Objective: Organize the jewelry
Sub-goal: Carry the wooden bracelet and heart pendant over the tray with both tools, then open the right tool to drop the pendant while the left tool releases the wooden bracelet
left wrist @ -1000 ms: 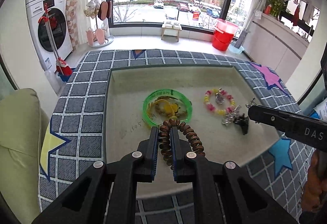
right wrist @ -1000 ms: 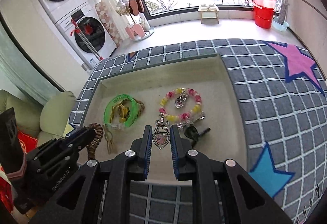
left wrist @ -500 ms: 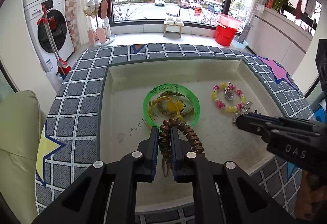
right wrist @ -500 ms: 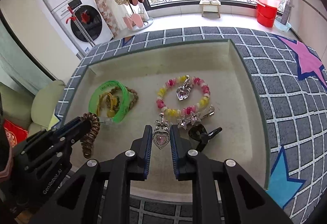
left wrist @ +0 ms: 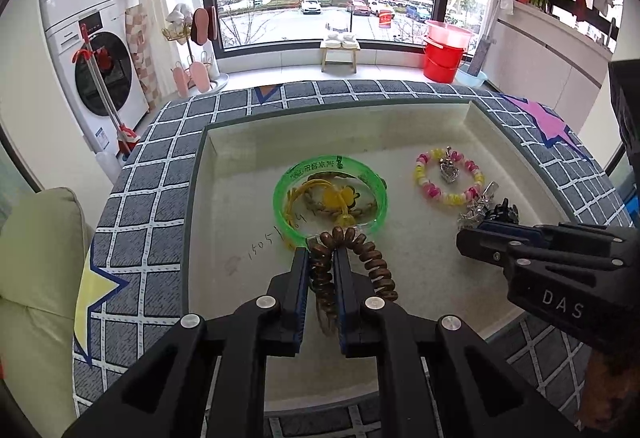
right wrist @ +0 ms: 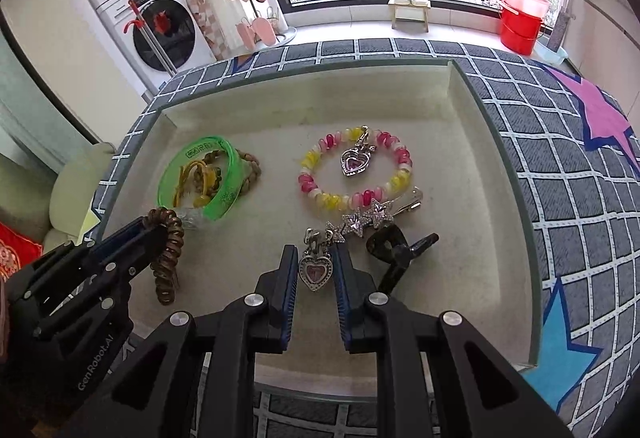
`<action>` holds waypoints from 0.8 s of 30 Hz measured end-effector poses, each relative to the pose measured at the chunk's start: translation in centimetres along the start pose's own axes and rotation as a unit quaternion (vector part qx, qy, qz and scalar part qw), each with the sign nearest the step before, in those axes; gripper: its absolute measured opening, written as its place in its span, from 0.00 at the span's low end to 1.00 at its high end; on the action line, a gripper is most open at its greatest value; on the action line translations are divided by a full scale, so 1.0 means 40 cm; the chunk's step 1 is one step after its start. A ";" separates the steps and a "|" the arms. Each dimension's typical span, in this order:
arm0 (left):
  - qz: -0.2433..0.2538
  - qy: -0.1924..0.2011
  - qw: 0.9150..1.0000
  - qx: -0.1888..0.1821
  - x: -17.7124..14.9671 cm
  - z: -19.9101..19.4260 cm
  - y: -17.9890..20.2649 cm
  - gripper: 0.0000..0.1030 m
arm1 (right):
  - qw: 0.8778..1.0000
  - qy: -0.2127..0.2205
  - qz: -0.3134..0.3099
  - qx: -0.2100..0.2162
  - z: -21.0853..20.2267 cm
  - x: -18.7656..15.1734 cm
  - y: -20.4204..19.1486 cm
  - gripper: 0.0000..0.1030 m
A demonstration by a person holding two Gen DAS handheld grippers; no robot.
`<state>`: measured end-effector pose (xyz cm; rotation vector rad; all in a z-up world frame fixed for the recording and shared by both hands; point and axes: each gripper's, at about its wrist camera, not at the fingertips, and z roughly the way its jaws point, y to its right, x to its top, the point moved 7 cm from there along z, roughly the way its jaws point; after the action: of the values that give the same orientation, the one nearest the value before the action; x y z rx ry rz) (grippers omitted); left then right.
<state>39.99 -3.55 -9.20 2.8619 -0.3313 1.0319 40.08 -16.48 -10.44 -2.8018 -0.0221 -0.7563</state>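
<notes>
1. Left wrist: left hand-held gripper (left wrist: 321, 262) clenched on brown coil tie (left wrist: 352, 258), over tray (left wrist: 224, 174) near green bangle (left wrist: 330, 198). Bead bracelet (left wrist: 449, 178) lies to the right.
2. Right wrist: right hand-held gripper (right wrist: 316, 258) jaws opening, heart charm (right wrist: 317, 272) between them, pads seem just clear of it; star clip (right wrist: 370, 216) and black clip (right wrist: 394, 250) just beside.

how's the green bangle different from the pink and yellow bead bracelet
The green bangle is one smooth translucent ring with printed characters; the bead bracelet is a string of separate pink, yellow and white beads. The bangle has yellow and braided cords piled inside it; the bracelet encircles only its silver heart charm. Both lie flat in the tray, held by neither gripper.
</notes>
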 end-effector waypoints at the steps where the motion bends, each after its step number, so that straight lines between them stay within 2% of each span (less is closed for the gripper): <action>1: 0.001 -0.001 1.000 0.000 -0.001 -0.001 0.001 0.25 | 1.000 0.000 0.003 0.002 -0.002 0.000 0.002 0.33; 3: -0.001 -0.001 1.000 -0.003 -0.002 -0.003 0.003 0.25 | 1.000 0.004 0.012 0.007 -0.009 0.003 0.006 0.40; 15: 0.005 0.000 1.000 0.015 0.008 -0.004 0.010 0.25 | 0.998 0.041 0.039 0.019 -0.085 0.027 0.027 0.41; 24: 0.070 0.000 0.996 0.055 0.017 0.010 0.060 0.25 | 0.997 0.049 0.056 0.017 -0.126 0.019 0.062 0.41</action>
<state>40.19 -6.09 -9.05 2.9717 -0.4980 1.1063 38.44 -20.12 -6.38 -2.7039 0.1364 -0.8563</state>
